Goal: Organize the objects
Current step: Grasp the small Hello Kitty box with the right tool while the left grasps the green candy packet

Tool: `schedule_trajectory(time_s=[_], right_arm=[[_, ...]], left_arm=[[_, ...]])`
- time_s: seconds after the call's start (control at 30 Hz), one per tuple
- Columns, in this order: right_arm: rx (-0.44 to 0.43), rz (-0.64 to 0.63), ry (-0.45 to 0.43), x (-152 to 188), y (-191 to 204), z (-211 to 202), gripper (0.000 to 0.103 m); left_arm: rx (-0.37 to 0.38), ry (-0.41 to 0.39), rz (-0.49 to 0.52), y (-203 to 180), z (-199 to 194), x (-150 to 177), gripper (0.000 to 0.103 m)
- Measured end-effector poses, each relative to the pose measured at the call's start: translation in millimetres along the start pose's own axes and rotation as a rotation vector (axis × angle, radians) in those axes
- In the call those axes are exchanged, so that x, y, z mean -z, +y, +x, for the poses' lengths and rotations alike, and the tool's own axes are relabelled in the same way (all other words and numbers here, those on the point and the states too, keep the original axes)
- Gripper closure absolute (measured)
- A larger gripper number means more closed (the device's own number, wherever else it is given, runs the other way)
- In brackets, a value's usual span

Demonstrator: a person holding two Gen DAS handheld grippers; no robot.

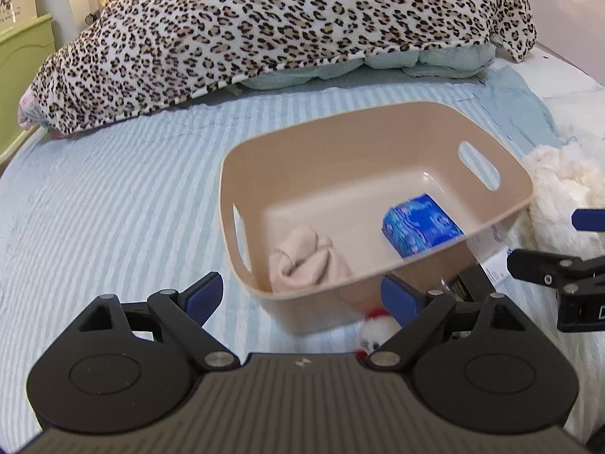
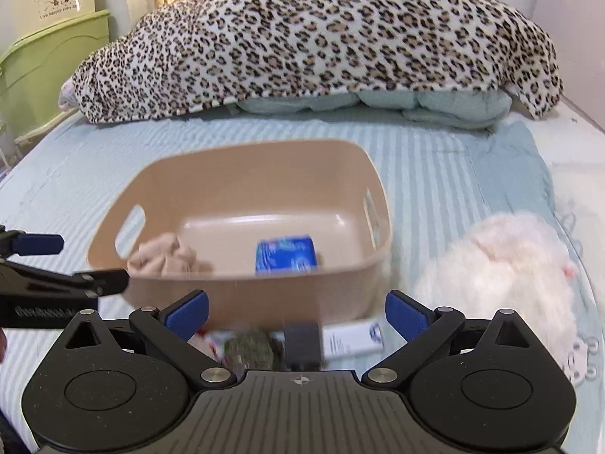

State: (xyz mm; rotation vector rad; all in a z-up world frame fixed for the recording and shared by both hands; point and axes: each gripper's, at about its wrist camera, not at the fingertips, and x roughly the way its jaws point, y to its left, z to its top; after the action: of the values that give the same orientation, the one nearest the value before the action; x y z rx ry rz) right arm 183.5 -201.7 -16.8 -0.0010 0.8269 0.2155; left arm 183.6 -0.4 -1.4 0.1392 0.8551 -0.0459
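A tan plastic basket (image 1: pixel 378 128) with handle slots stands on the striped bed; it also shows in the right wrist view (image 2: pixel 242 159). Inside lie a rolled beige sock (image 1: pixel 302 261) (image 2: pixel 166 255) and a blue patterned pack (image 1: pixel 419 227) (image 2: pixel 285 253). My left gripper (image 1: pixel 304 297) is open and empty in front of the basket's near wall. My right gripper (image 2: pixel 297 310) is open and empty, above small items in front of the basket: a white box (image 2: pixel 351 336), a dark block (image 2: pixel 302 342), a greenish packet (image 2: pixel 247 346). A small red-and-white toy (image 1: pixel 376 329) lies by my left gripper.
A white plush toy (image 2: pixel 499 276) lies right of the basket, also in the left wrist view (image 1: pixel 567 185). A leopard-print blanket (image 2: pixel 314 41) over folded pale-green bedding (image 2: pixel 378 104) fills the back of the bed. A green cabinet (image 2: pixel 49 68) stands at the left.
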Motion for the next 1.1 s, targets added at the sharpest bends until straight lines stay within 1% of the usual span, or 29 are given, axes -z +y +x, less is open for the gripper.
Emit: schedule_trajectory(time_s=[0.17, 0.33, 0.53, 0.67, 0.77, 0.97, 1.07, 1.1], right_arm=[[0.022, 0.012, 0.032, 24, -7, -2, 0.001], [0.026, 0.031, 0.079, 45, -13, 6, 0.001], [0.029, 0.013, 0.15, 63, -11, 28, 0.001], [0.029, -0.003, 0.193, 72, -9, 47, 0.001], [0.038, -0.017, 0.211, 76, -8, 59, 0.002], [0.041, -0.028, 0.21, 77, -8, 77, 0.008], [0.038, -0.026, 0.206, 78, -7, 83, 0.013], [0.039, -0.028, 0.202, 78, -6, 84, 0.017]], left_arm=[[0.017, 0.031, -0.009, -3, 0, 20, 0.012], [0.029, 0.078, -0.014, -6, 10, 42, 0.012], [0.06, 0.156, -0.047, -7, 37, 64, 0.012], [0.084, 0.19, -0.066, -7, 52, 73, 0.012], [0.101, 0.209, -0.083, -7, 62, 76, 0.012], [0.119, 0.241, -0.109, -7, 79, 80, 0.012], [0.12, 0.229, -0.077, -10, 80, 82, 0.014], [0.122, 0.223, -0.067, -11, 80, 83, 0.016]])
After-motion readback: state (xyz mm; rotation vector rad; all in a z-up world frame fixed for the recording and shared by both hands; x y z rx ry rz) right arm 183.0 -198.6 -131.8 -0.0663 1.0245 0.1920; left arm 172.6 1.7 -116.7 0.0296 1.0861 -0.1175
